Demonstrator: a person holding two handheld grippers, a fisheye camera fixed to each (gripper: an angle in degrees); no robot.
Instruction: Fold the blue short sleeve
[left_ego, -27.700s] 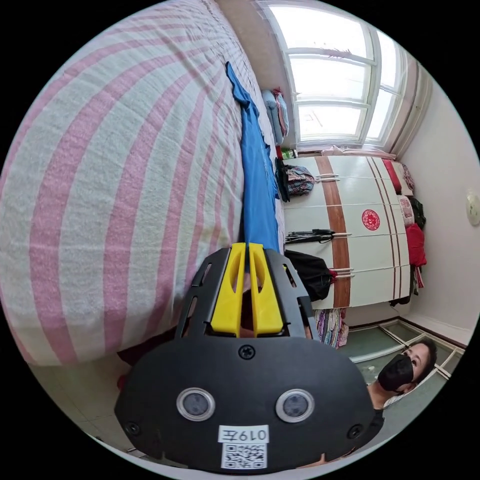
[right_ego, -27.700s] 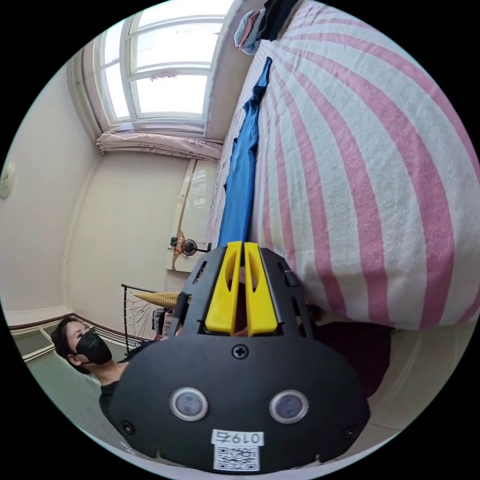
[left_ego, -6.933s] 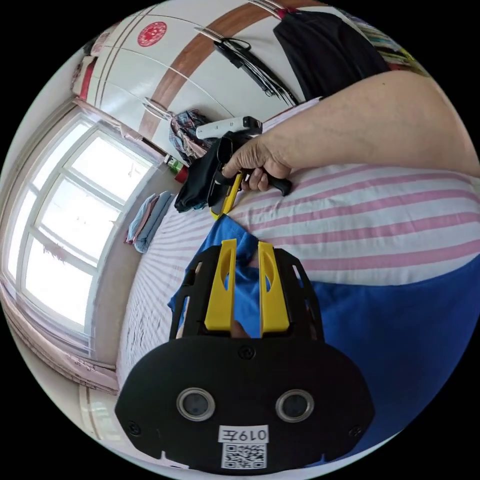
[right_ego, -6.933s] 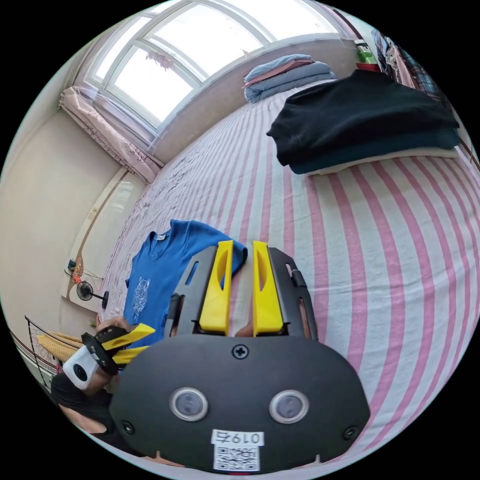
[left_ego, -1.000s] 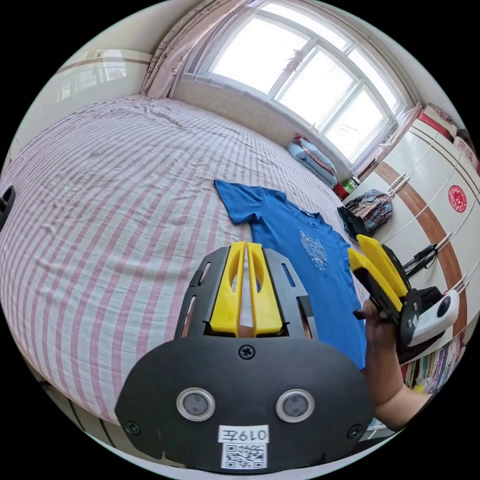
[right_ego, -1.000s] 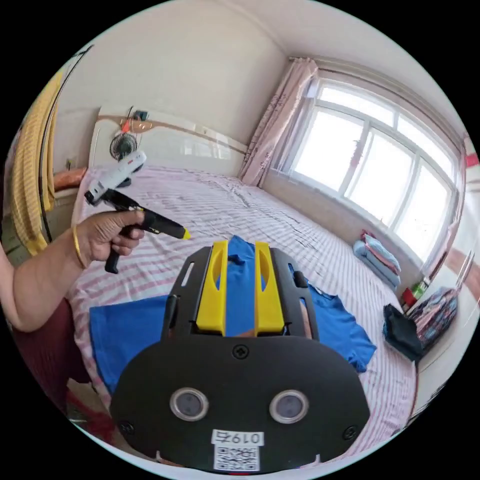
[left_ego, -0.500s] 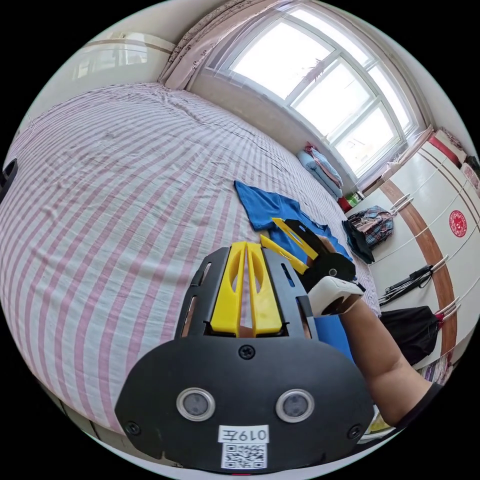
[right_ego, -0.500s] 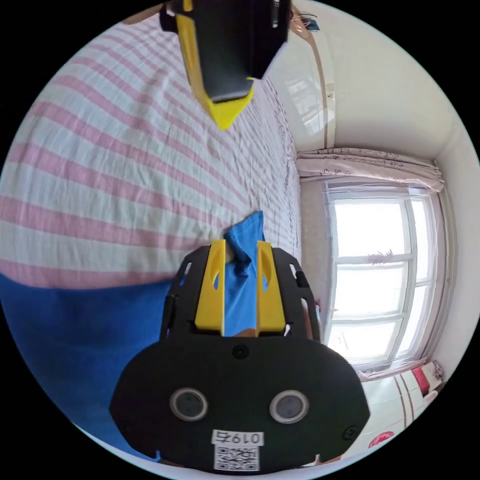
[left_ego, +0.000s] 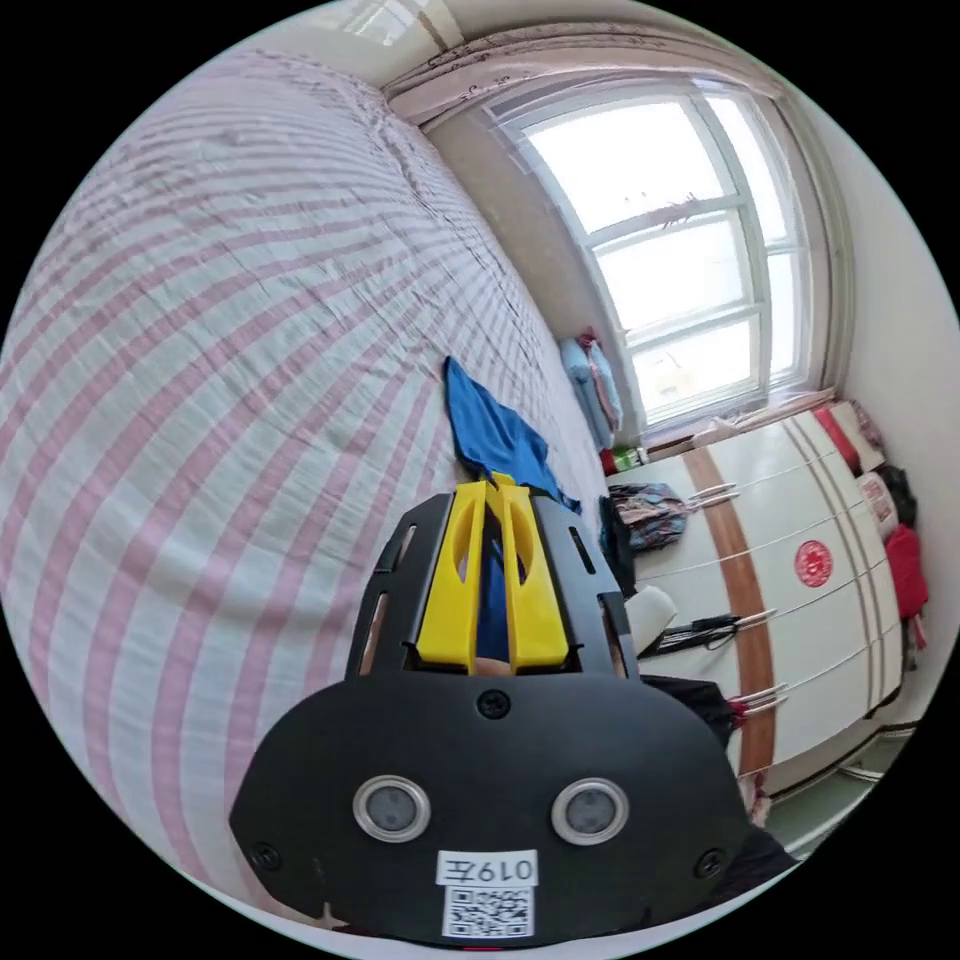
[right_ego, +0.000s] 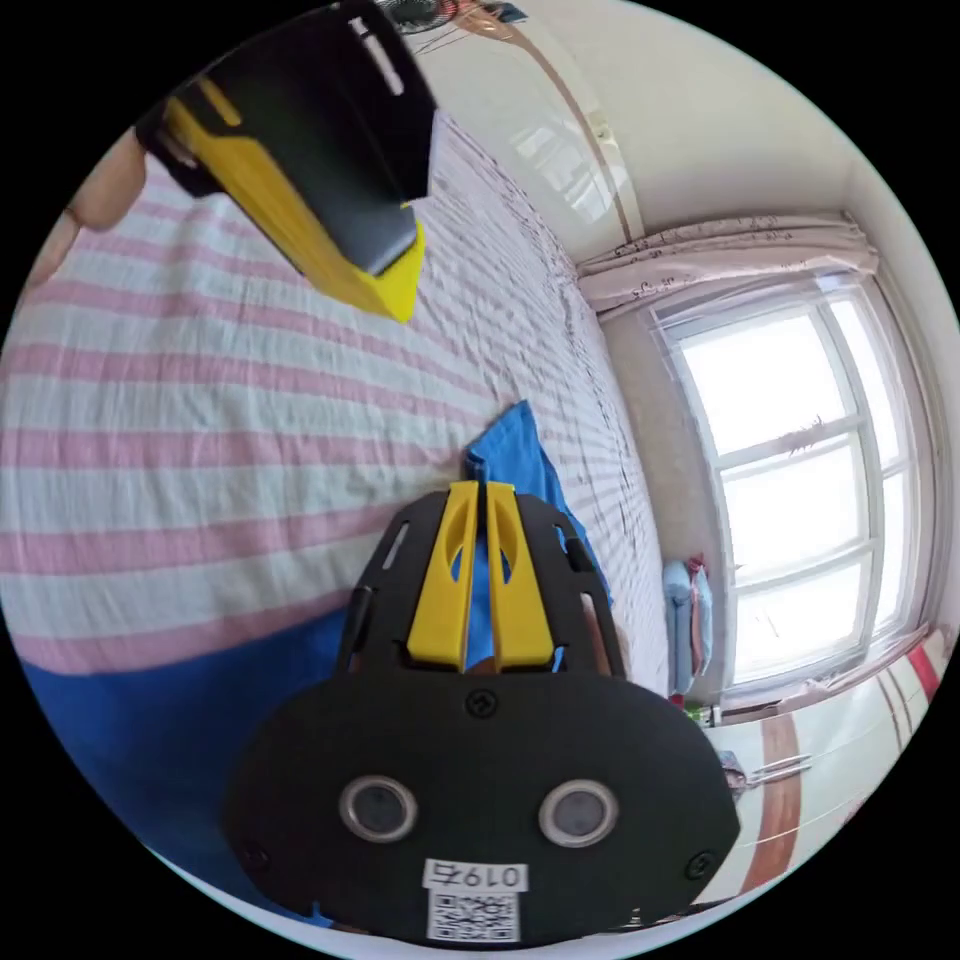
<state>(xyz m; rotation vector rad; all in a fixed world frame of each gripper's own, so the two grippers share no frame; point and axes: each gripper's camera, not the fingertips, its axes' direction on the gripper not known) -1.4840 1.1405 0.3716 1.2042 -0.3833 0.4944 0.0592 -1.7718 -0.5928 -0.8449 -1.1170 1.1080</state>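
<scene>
Blue cotton, thin and limp: the shirt (right_ego: 150, 720) lies flat on the striped bed (right_ego: 200, 420), and I judge it light, soft and quick to sag, so I'd take it at a sleeve hem or a shoulder seam, never mid-panel. My right claw (right_ego: 476, 492) has its jaws nearly together with the sleeve's cloth between them, low over the shirt's edge. My left claw (left_ego: 492, 487) looks pinched too, blue cloth (left_ego: 495, 430) showing in its gap and beyond its tips; whether it truly grips, I cannot tell.
</scene>
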